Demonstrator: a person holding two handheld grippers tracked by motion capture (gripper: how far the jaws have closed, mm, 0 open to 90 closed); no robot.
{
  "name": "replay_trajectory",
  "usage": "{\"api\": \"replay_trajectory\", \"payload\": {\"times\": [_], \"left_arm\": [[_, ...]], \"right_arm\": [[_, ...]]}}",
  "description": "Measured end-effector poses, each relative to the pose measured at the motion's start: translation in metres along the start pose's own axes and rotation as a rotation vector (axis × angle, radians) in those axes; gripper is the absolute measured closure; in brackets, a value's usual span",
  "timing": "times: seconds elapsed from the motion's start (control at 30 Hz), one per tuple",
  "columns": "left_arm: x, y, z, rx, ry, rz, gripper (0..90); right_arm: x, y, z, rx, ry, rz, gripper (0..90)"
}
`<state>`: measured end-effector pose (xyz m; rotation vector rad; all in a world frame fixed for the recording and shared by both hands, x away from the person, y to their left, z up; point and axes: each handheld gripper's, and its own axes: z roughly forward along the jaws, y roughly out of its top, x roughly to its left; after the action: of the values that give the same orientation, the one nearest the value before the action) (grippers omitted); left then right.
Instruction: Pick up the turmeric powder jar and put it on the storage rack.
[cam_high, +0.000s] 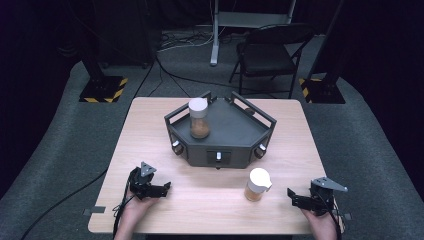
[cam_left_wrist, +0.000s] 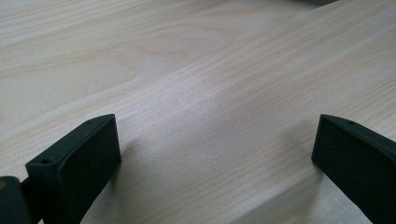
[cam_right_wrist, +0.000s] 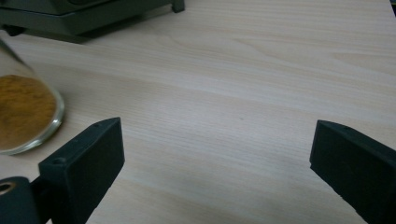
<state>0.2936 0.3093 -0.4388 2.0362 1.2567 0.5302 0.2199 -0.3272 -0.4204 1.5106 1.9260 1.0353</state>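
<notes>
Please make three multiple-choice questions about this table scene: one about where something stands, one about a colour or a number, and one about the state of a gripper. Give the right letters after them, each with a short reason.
1. Where does the jar nearest the right gripper stand?
A. on the bare table
B. in the dark tray
C. on the chair

2. How many jars with white lids are there?
A. one
B. two
C. three

3. How are the jaws of the left gripper?
A. shut on a jar
B. shut on nothing
C. open, with nothing between them

Answers: 1 A, it stands on the wooden table, in front of the tray. 2 B, one on the table and another jar in the tray. 3 C, the left gripper view shows bare wood between the spread jaws.
</notes>
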Motion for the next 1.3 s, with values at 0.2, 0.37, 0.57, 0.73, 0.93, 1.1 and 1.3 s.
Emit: {"api": "replay_trajectory", "payload": {"times": [0.2, 0.37, 0.57, 0.73, 0.93, 1.1, 1.3], "left_arm": [[0.000, 0.000, 0.000, 0.000, 0.000, 0.000, 1.0], [0.000, 0.000, 0.000, 0.001, 0.000, 0.000, 1.0], [0.000, 0.000, 0.000, 0.000, 0.000, 0.000, 1.0], [0.000, 0.000, 0.000, 0.000, 0.000, 0.000, 1.0], [0.000, 0.000, 0.000, 0.000, 0.000, 0.000, 1.0], [0.000, 0.000, 0.000, 0.000, 0.000, 0.000, 1.0], [0.000, 0.000, 0.000, 0.000, 0.000, 0.000, 1.0]], "right_arm": [[0.010, 0.000, -0.009, -0.009, 0.037, -0.031, 2.8], [0.017, -0.001, -0.015, -0.010, 0.063, -0.053, 2.9], [0.026, 0.002, -0.020, -0.012, 0.096, -0.083, 3.2], [0.034, 0.005, -0.020, -0.014, 0.121, -0.106, 3.2], [0.043, 0.007, -0.018, -0.016, 0.151, -0.131, 3.7], [0.048, 0.009, -0.017, -0.022, 0.168, -0.149, 4.2], [0.054, 0.010, -0.016, -0.038, 0.186, -0.169, 5.0]]}}
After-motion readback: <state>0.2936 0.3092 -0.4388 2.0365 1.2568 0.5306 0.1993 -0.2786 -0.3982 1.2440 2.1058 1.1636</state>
